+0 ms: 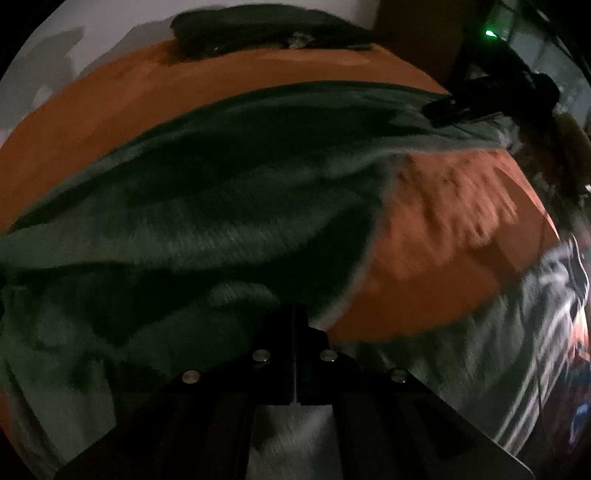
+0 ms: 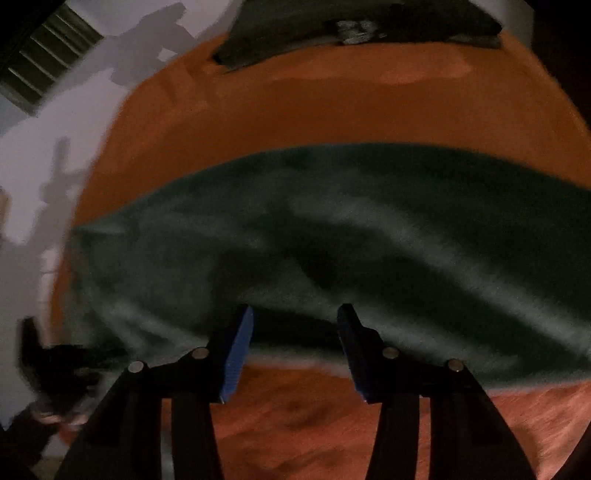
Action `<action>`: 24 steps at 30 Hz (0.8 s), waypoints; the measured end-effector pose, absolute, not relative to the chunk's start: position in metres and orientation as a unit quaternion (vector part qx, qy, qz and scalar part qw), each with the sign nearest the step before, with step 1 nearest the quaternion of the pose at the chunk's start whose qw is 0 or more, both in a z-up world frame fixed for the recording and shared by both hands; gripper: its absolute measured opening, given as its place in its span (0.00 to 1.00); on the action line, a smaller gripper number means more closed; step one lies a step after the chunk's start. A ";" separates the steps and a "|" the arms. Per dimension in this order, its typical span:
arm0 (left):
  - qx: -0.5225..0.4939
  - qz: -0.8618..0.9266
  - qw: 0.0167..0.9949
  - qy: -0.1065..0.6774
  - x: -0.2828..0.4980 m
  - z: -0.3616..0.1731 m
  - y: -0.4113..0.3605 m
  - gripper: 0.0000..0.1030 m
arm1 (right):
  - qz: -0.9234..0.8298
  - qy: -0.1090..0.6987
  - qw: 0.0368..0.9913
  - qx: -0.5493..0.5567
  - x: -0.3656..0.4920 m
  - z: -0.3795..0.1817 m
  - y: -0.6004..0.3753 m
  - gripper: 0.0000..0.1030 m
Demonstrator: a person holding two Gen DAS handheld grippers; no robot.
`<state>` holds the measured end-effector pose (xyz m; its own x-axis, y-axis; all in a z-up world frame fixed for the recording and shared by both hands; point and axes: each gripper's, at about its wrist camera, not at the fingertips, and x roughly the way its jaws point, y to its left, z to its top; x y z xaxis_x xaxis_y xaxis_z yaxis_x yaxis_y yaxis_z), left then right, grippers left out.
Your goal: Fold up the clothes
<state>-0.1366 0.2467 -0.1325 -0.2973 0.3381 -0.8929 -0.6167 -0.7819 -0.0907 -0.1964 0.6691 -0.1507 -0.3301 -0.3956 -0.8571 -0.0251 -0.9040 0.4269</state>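
A dark green garment (image 1: 207, 206) lies spread across an orange surface (image 1: 454, 229). In the left wrist view my left gripper (image 1: 295, 314) is shut, its fingertips pinching the garment's near edge, and folds run away from the grip. My right gripper (image 2: 295, 332) is open, its blue pads (image 2: 238, 354) wide apart just above the near edge of the garment (image 2: 369, 236); nothing is between them. The left wrist view shows the right gripper (image 1: 448, 107) at the garment's far right corner. The right wrist view shows the left gripper (image 2: 70, 363) at the garment's left corner. Both views are blurred.
A dark folded cloth (image 1: 266, 33) with a pale patch sits at the back of the orange surface (image 2: 332, 107). A white wall (image 2: 55, 122) stands to the left. Grey striped fabric (image 1: 480, 343) hangs at the near right edge. A green light (image 1: 489, 34) glows at the far right.
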 end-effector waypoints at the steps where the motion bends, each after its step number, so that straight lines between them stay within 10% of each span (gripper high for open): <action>1: -0.509 0.793 0.302 0.144 -0.131 -0.132 0.246 0.00 | -0.790 -0.193 0.127 0.569 -0.193 -0.150 0.668 0.46; 6: -0.501 0.795 0.299 0.166 -0.131 -0.128 0.248 0.07 | -0.750 -0.171 0.172 0.615 -0.174 -0.181 0.630 0.46; 10: -0.511 0.790 0.294 0.166 -0.151 -0.127 0.247 0.54 | -0.742 -0.204 0.164 0.617 -0.181 -0.197 0.624 0.46; 13: -0.518 0.787 0.290 0.167 -0.167 -0.126 0.246 0.62 | -0.742 -0.235 0.173 0.603 -0.185 -0.189 0.625 0.46; 15: -0.530 0.779 0.284 0.180 -0.174 -0.139 0.250 0.57 | -0.748 -0.202 0.159 0.612 -0.193 -0.192 0.615 0.46; 17: -0.526 0.786 0.279 0.166 -0.174 -0.140 0.243 0.05 | -0.755 -0.163 0.136 0.621 -0.201 -0.193 0.610 0.41; 20: -0.515 0.802 0.273 0.132 -0.171 -0.130 0.231 0.00 | -0.760 -0.189 0.109 0.613 -0.194 -0.185 0.619 0.15; 24: -0.482 0.816 0.290 0.129 -0.141 -0.109 0.213 0.00 | -0.757 -0.224 0.087 0.607 -0.180 -0.171 0.632 0.12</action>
